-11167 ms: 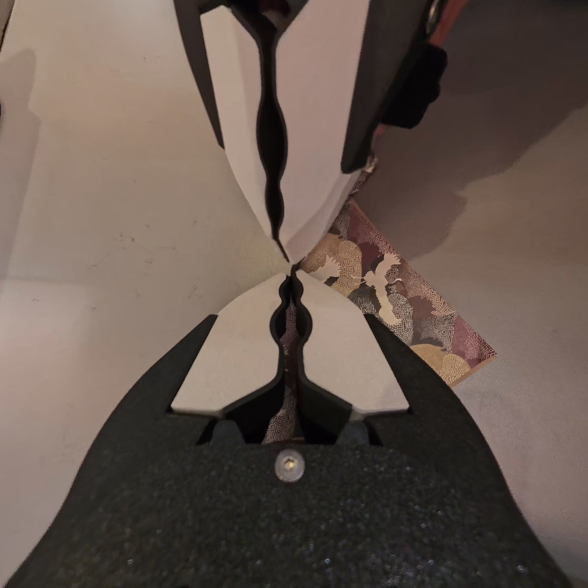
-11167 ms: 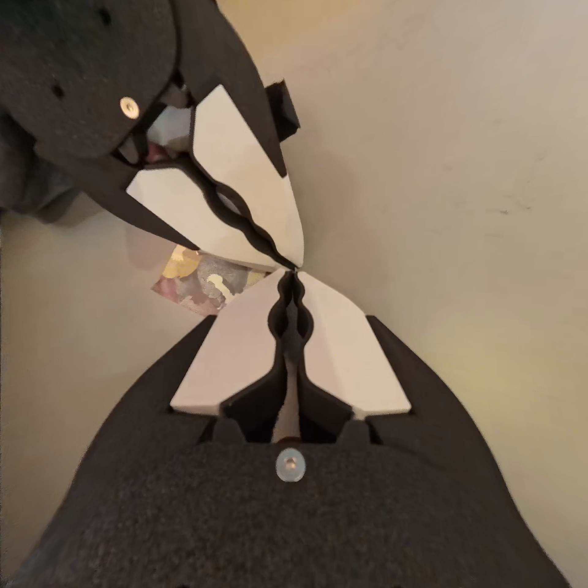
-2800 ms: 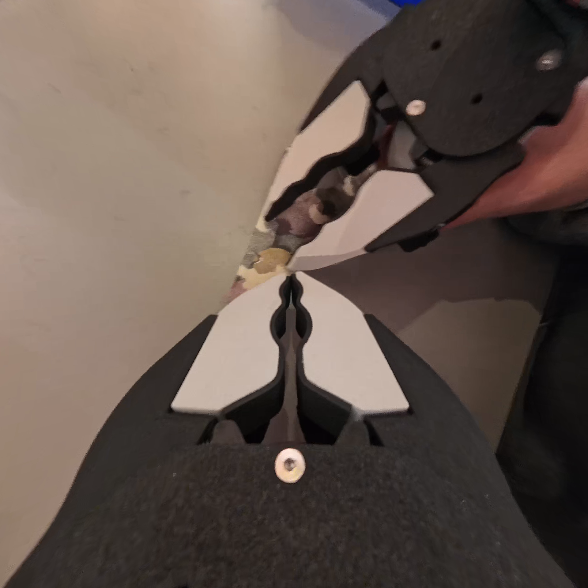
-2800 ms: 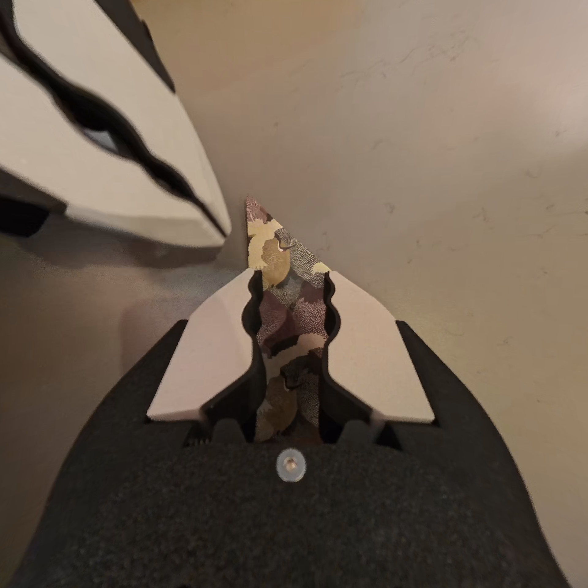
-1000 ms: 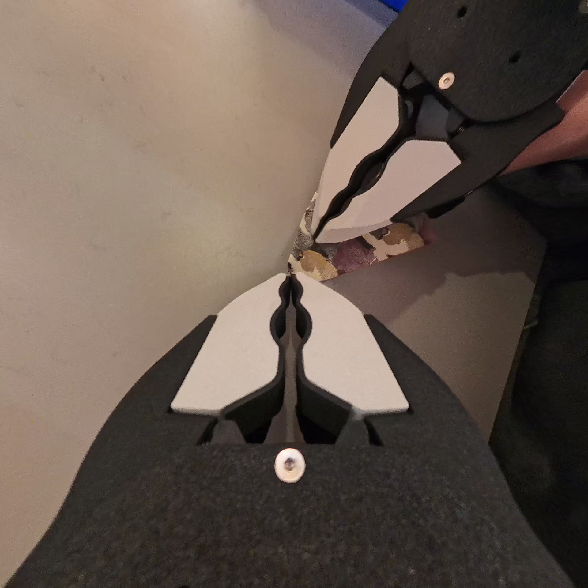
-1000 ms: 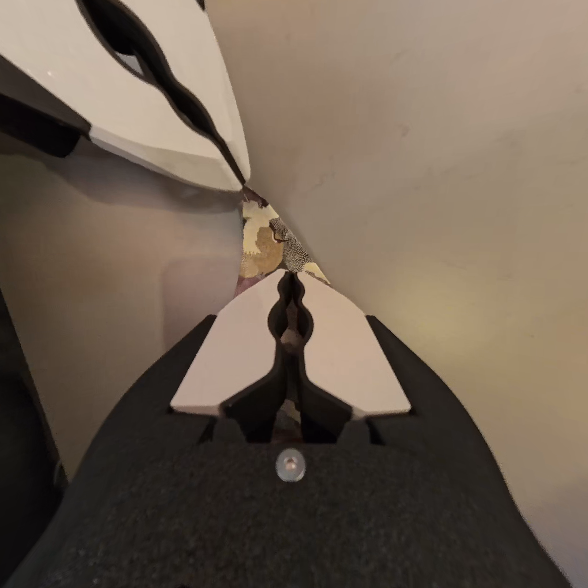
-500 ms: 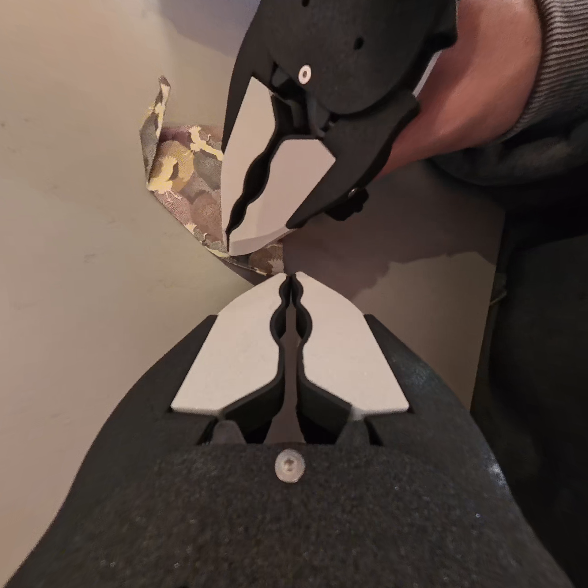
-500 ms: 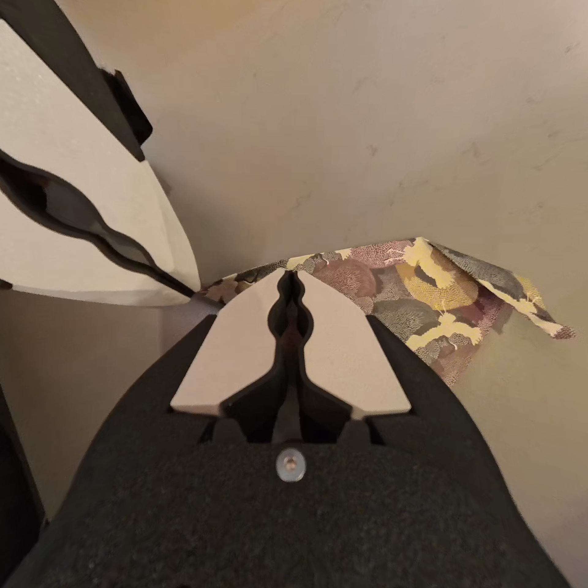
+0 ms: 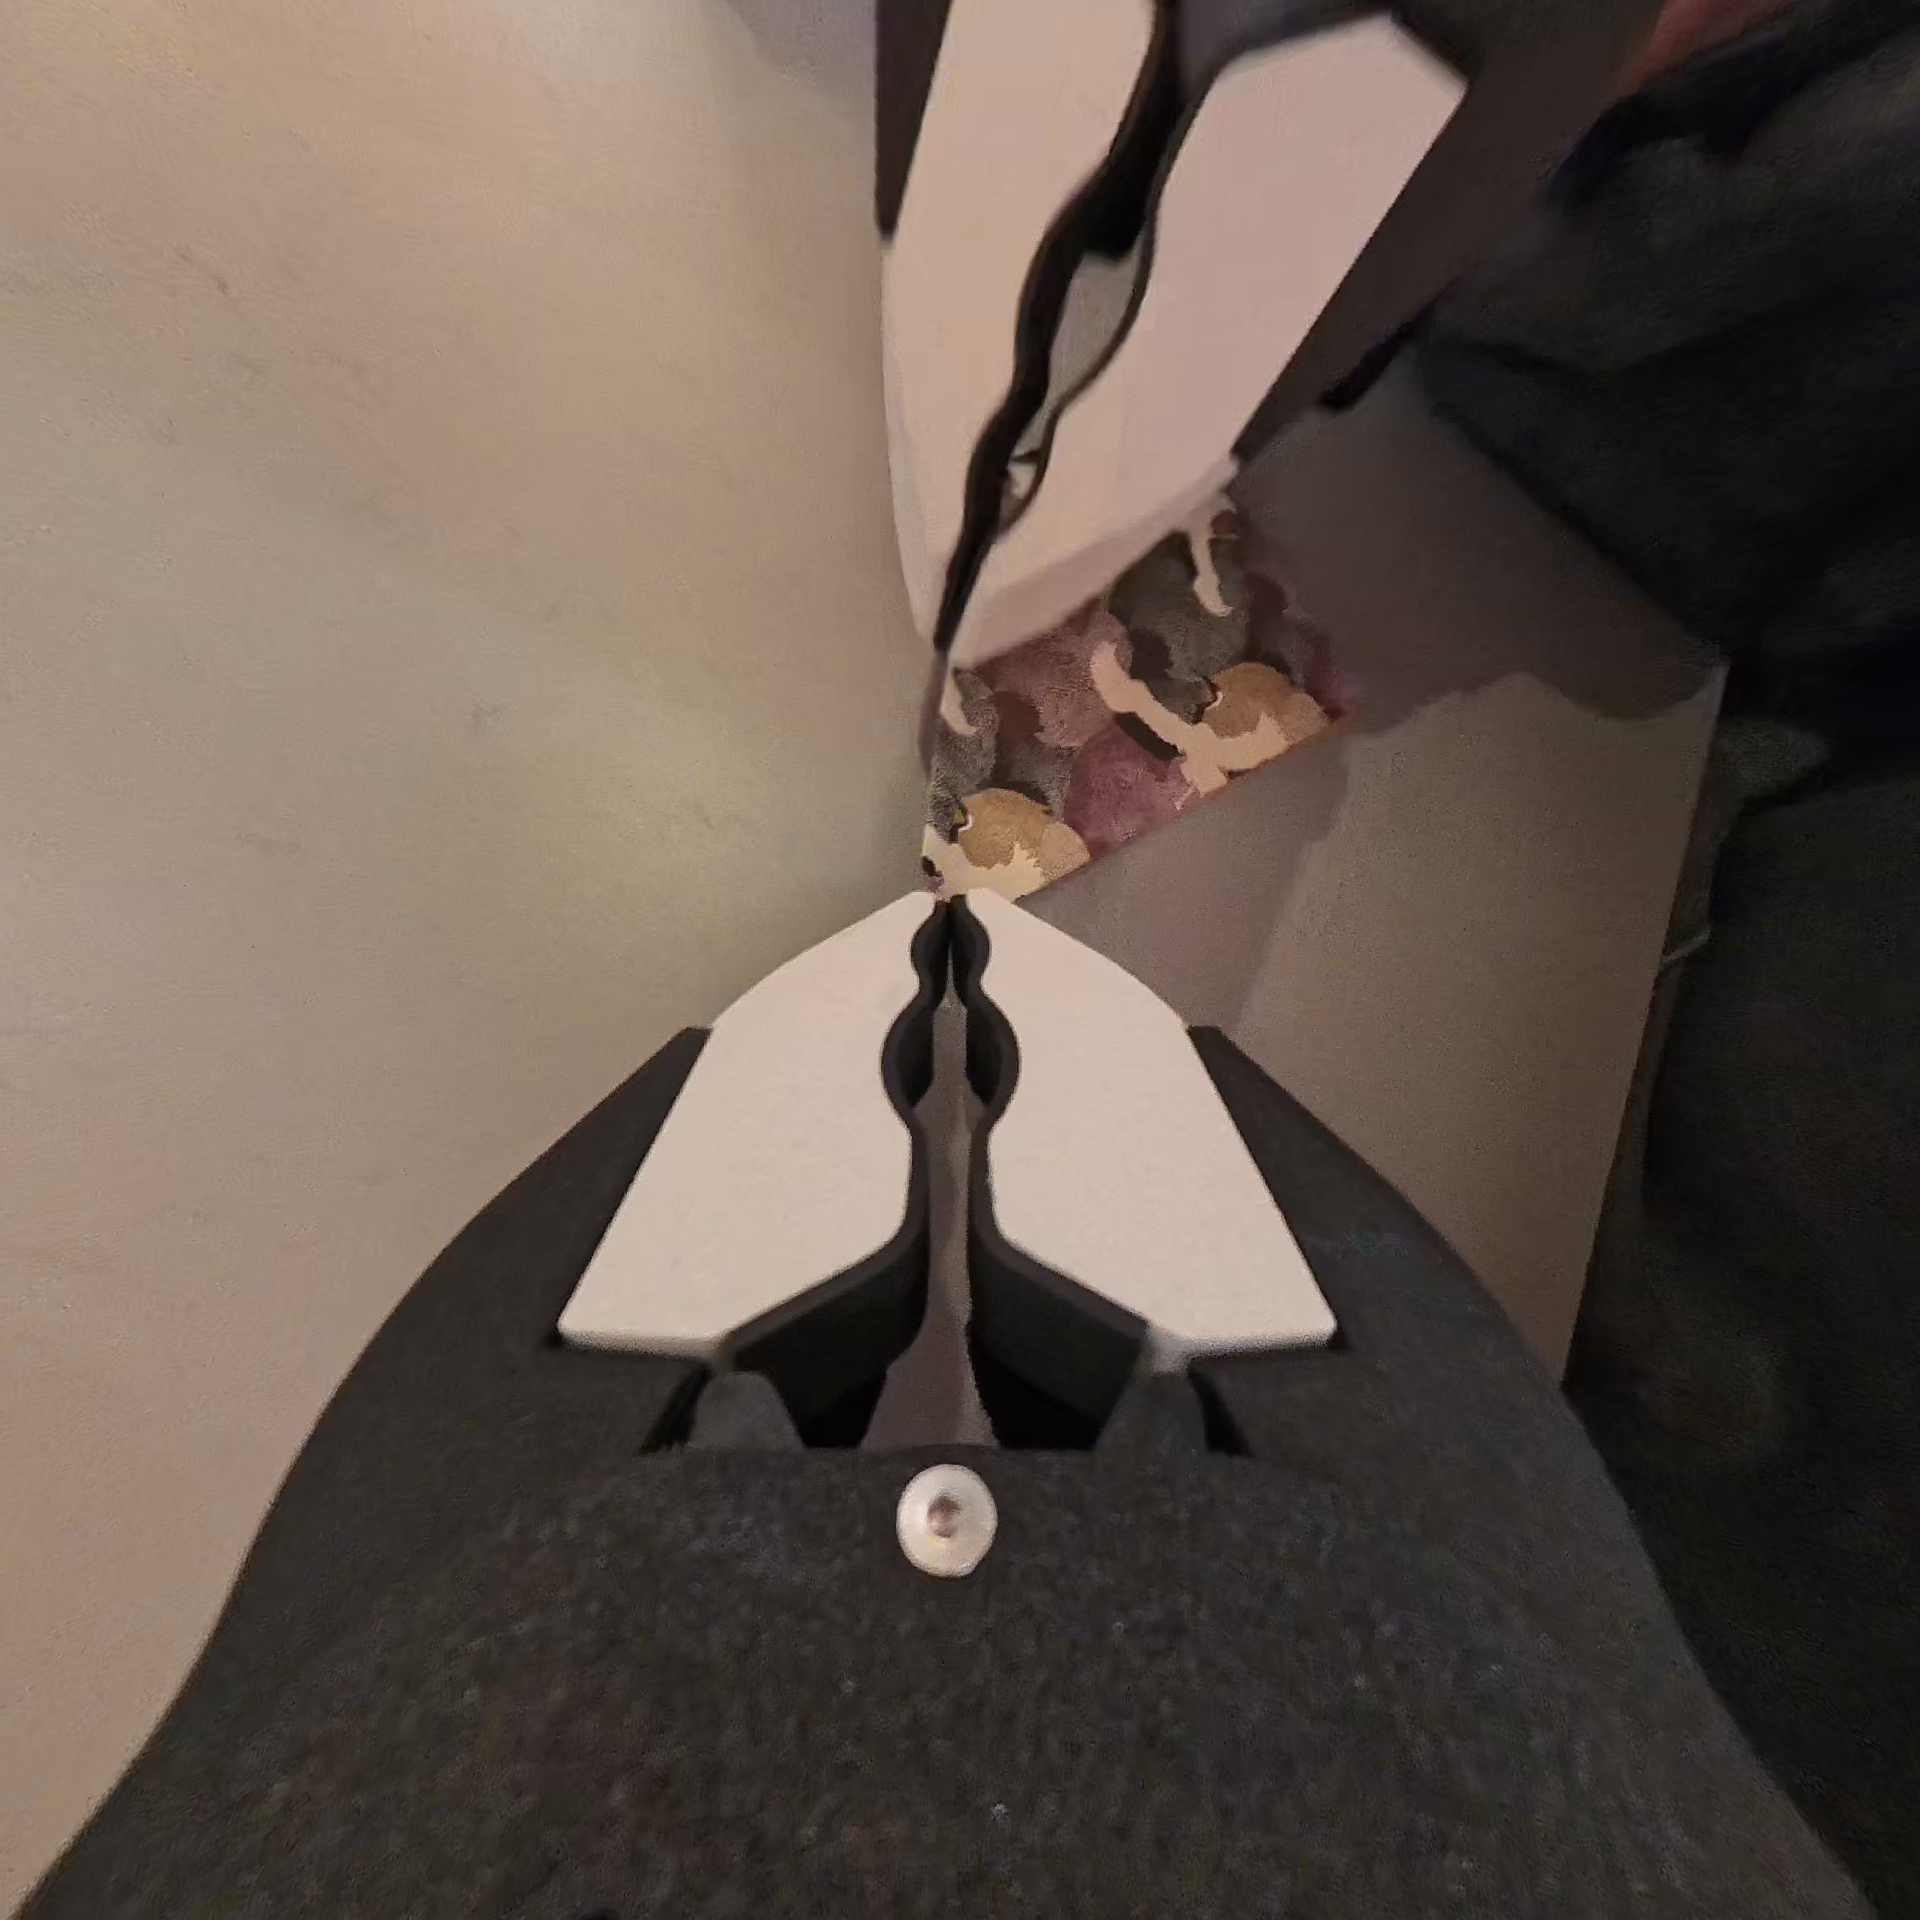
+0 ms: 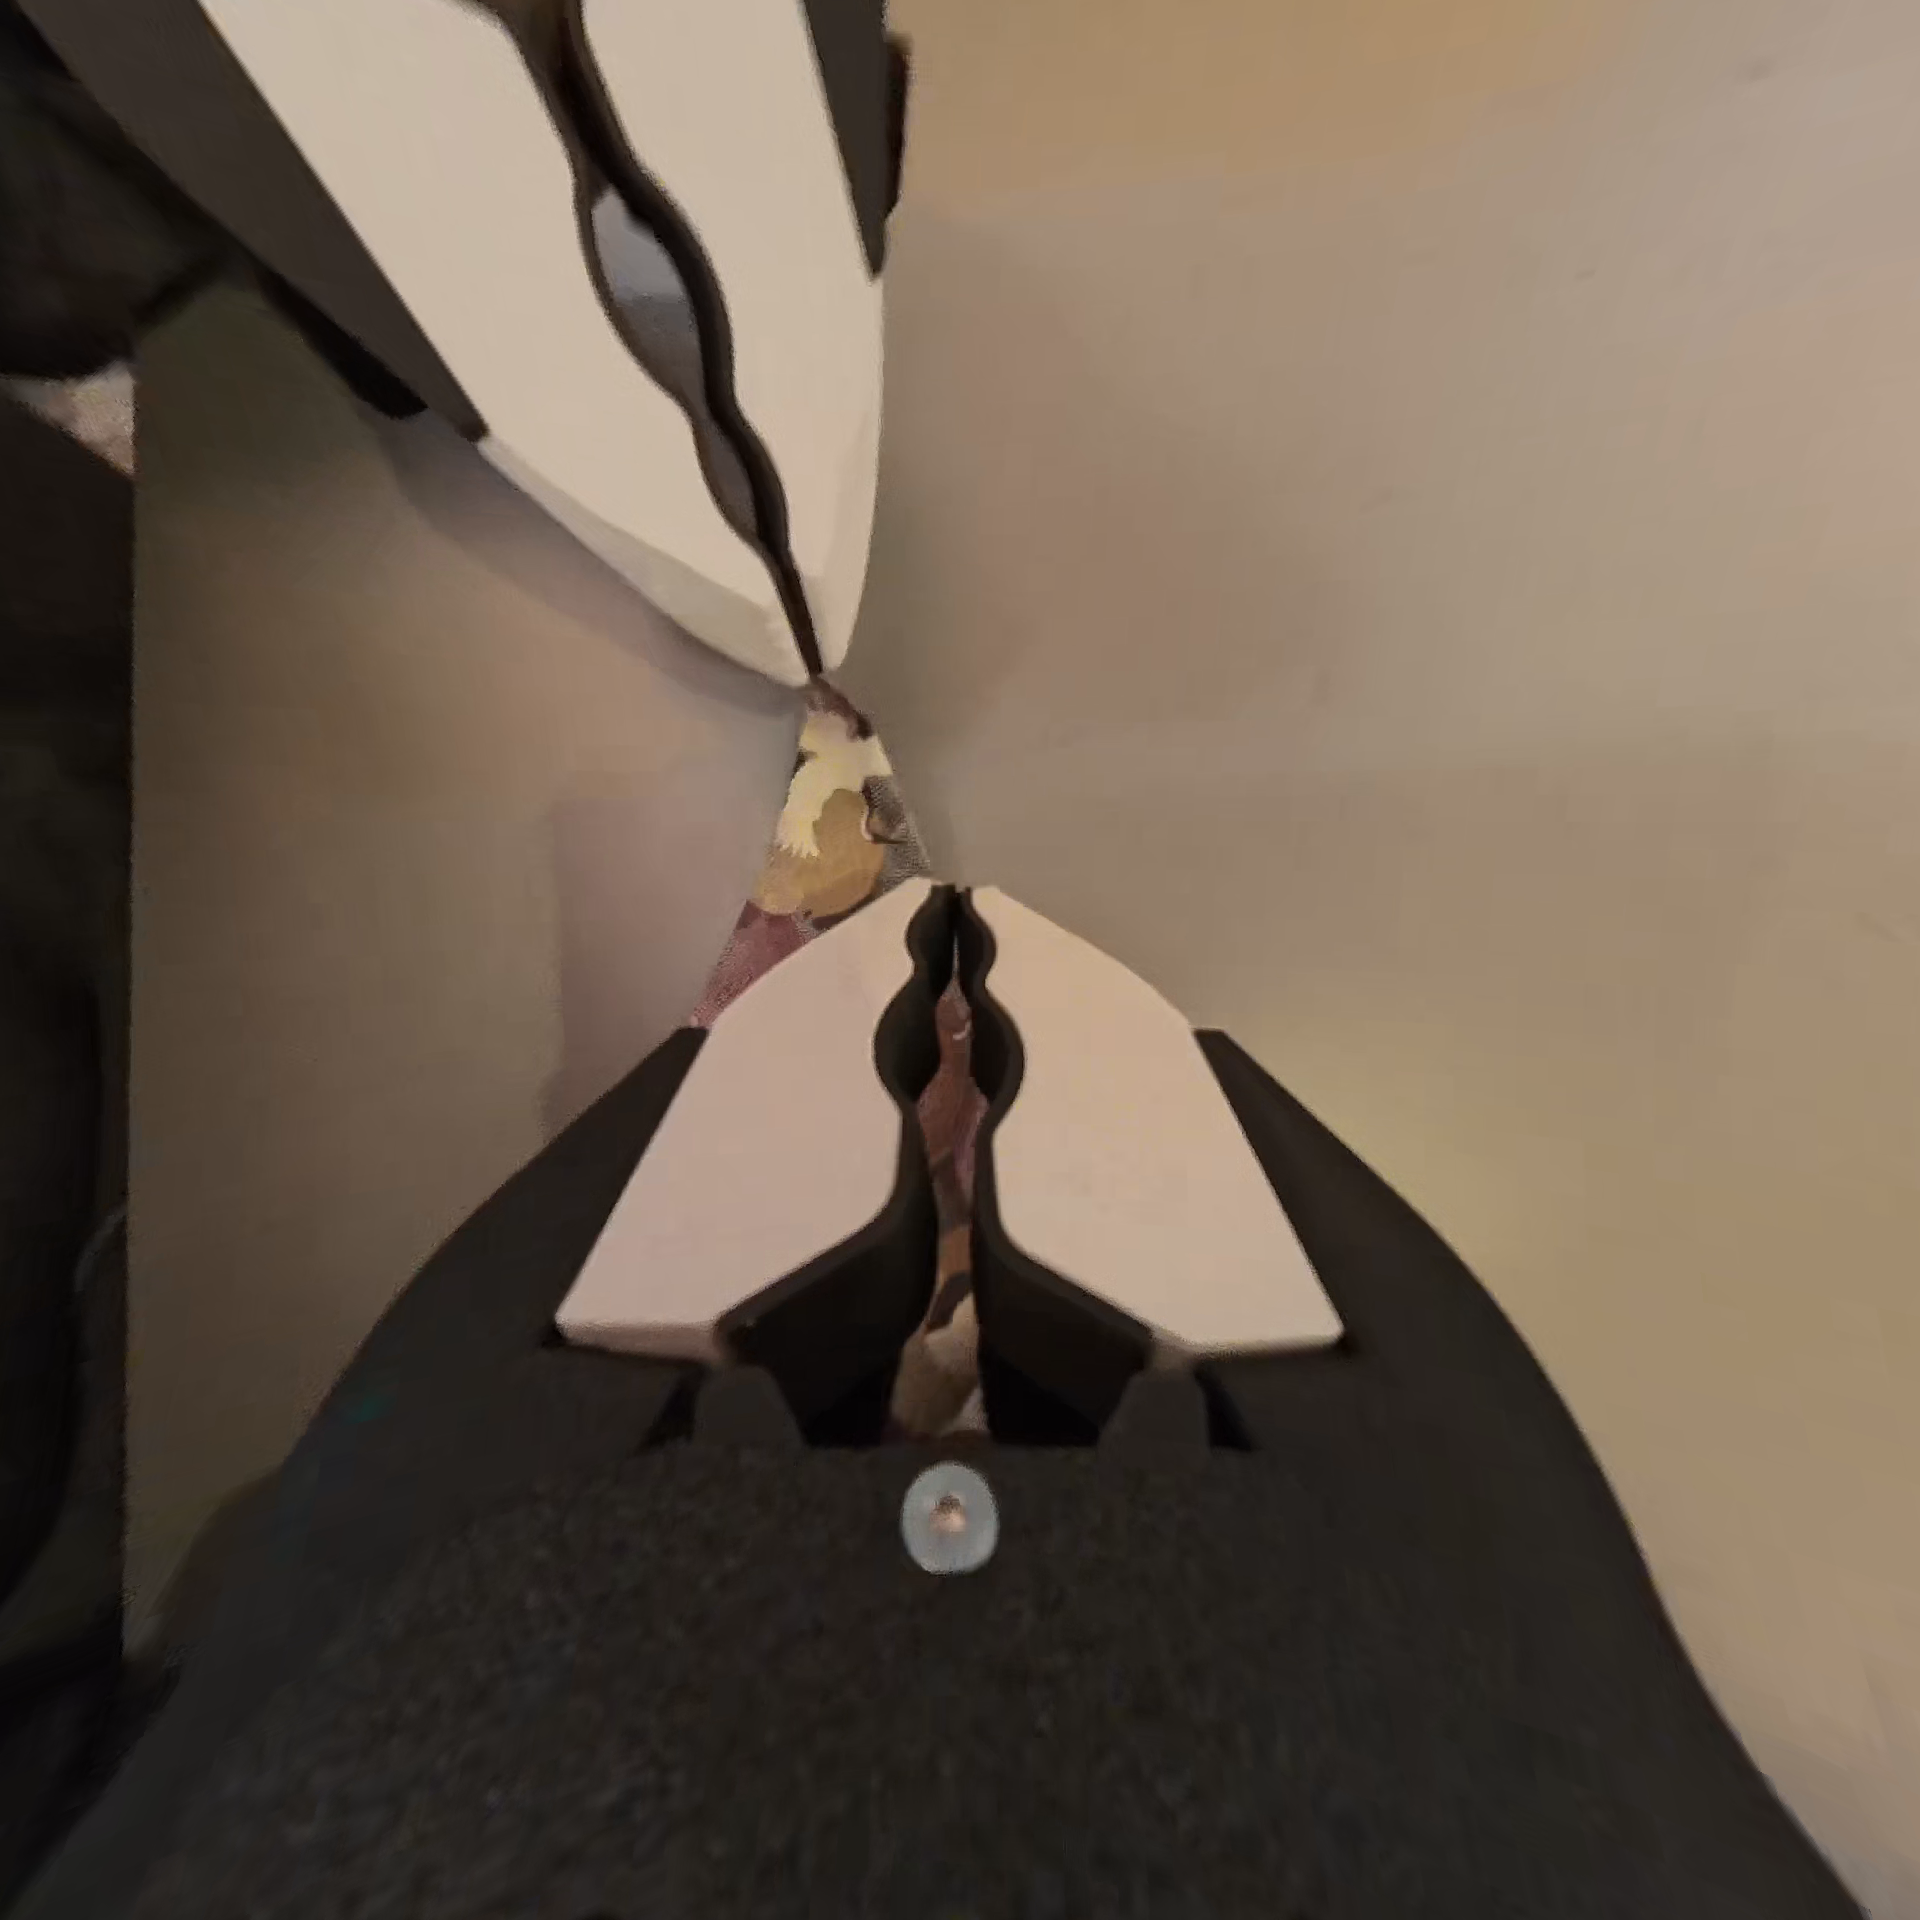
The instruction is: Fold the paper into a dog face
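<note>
Left gripper (image 9: 951, 906): jaws drawn together to a thin slit, white fingers (image 9: 790, 1132) meeting at the tips, pinching one corner of the patterned origami paper (image 9: 1132, 727). Same gripper seen from the right wrist view (image 10: 808, 675), reaching in from the upper left, tips closed on the far end of the paper. Slightly blurred there.

Right gripper (image 10: 954, 899): jaws likewise narrowed to a slit, clamped on the paper, with a strip of the pattern visible down the gap between the white fingers (image 10: 758, 1143) as far as the black base. From the left wrist view, the right gripper (image 9: 951, 649) entering from the top, tips closed on the paper's upper edge, body blurred.

Paper: folded, printed in mauve, grey, ochre and cream, stretched as a short span between the two sets of tips, which sit close together. In the left wrist view a triangular flap spreading to the right of the span, below the right gripper. Whether lifted or lying flat on the surface, cannot tell.

Beneath: a plain beige table (image 9: 416, 623), its edge at the right, with dark clothing (image 9: 1766, 935) of a person beyond it.
</note>
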Tool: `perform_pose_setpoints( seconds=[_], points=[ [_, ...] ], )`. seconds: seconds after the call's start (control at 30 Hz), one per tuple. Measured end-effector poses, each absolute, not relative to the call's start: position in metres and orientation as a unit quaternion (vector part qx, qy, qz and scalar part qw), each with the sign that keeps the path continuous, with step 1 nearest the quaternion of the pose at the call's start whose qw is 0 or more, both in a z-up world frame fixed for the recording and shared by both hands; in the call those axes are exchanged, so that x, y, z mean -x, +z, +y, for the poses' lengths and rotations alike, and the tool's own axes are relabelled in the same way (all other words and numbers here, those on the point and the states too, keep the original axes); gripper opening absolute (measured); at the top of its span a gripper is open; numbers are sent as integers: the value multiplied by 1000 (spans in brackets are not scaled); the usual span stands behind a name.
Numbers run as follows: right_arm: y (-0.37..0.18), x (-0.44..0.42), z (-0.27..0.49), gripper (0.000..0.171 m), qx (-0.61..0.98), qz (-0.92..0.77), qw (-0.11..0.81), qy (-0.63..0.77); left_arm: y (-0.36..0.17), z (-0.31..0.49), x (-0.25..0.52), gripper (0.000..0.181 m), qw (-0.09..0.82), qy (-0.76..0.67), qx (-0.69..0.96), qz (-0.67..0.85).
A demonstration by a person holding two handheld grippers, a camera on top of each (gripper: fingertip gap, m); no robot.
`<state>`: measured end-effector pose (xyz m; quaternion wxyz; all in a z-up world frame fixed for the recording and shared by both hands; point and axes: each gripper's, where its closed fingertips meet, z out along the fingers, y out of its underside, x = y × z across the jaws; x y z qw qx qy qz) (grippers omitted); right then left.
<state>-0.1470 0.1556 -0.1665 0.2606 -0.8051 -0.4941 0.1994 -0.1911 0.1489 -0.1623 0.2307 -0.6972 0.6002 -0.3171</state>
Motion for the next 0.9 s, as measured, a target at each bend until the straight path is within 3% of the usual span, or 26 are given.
perform_pose_setpoints(
  seconds=[0.1,0.53,0.9],
  points=[
    [-189,144,152,0,812,-508,216,192,-167,150,189,0,227,-310,700,602],
    [-195,146,144,0,813,-491,236,204,-170,150,185,0,222,-314,699,603],
    [-195,149,155,0,812,-466,303,181,-151,148,169,0,235,-320,673,624]
  ],
)
